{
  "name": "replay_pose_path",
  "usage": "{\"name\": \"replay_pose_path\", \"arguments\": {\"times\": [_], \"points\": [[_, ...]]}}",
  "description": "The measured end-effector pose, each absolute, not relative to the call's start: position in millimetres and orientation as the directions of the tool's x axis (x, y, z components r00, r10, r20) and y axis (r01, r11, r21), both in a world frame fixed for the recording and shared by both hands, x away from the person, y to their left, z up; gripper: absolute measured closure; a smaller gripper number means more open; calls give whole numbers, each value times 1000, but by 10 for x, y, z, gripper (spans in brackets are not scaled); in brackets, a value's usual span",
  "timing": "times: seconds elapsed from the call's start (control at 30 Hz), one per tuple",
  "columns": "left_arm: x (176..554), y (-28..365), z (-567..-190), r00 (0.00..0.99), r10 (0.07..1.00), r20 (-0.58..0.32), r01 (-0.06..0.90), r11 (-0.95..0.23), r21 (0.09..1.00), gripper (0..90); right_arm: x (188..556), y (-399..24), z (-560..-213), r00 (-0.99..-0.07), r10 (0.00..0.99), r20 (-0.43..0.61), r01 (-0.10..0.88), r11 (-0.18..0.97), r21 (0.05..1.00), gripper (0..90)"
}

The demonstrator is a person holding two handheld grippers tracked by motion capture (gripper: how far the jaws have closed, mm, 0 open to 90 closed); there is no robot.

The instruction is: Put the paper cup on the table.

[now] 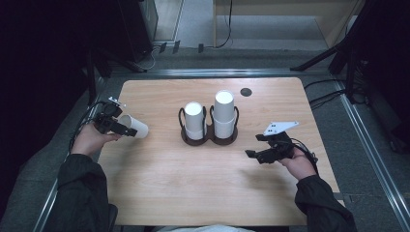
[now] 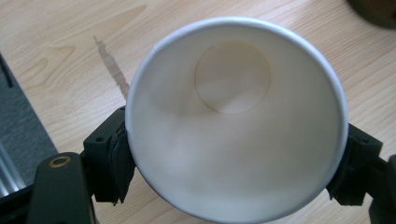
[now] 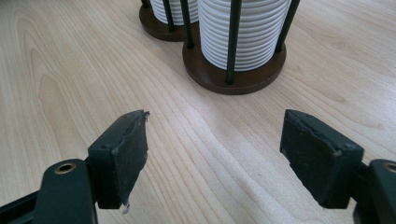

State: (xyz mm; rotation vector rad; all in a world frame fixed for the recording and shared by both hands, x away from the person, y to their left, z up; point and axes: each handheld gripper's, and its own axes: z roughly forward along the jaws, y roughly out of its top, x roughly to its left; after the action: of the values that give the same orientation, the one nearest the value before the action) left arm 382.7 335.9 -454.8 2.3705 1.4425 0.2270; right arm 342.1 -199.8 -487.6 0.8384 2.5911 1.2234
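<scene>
Tongs on the left [image 1: 126,130] gripped a white paper cup [image 1: 134,126] near its rim, one black pad pressed to each side. The cup lay tipped over on its side at the left edge of the tabletop [image 1: 193,183], its mouth turned toward the person's left hand [image 1: 89,138] and its base pointing toward the middle of the tabletop. In the left gripper view the cup [image 2: 236,121] faced the camera mouth-first, so the round bottom and the pale inner wall were plain to see, with the wood grain behind it.

Right tongs [image 1: 256,145] stood wide open with nothing between the pads, held in the right hand [image 1: 300,162] over bare wood on the right side of the tabletop. They pointed toward a dark two-post cup holder [image 1: 209,137] at the middle of the tabletop, near but apart from it. Two stacks of white cups [image 1: 224,114] stood upright in the holder, the right stack taller than the left. In the right gripper view the holder's round brown base [image 3: 233,77] and thin dark rods showed ahead of the open tongs [image 3: 215,149].
</scene>
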Motion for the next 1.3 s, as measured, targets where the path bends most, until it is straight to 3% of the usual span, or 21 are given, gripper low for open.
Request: {"name": "replay_pose_path", "arguments": {"times": [0.43,1.3], "points": [[3860,3324,-4617,452,892,-19,843,-420,337,176,3419,-1995,-4875,-834,545,91,417,514,749,233],[3945,3191,-4692,444,896,-12,834,-408,372,155,3413,-1993,-4868,-834,544,94,418,512,750,233]]}}
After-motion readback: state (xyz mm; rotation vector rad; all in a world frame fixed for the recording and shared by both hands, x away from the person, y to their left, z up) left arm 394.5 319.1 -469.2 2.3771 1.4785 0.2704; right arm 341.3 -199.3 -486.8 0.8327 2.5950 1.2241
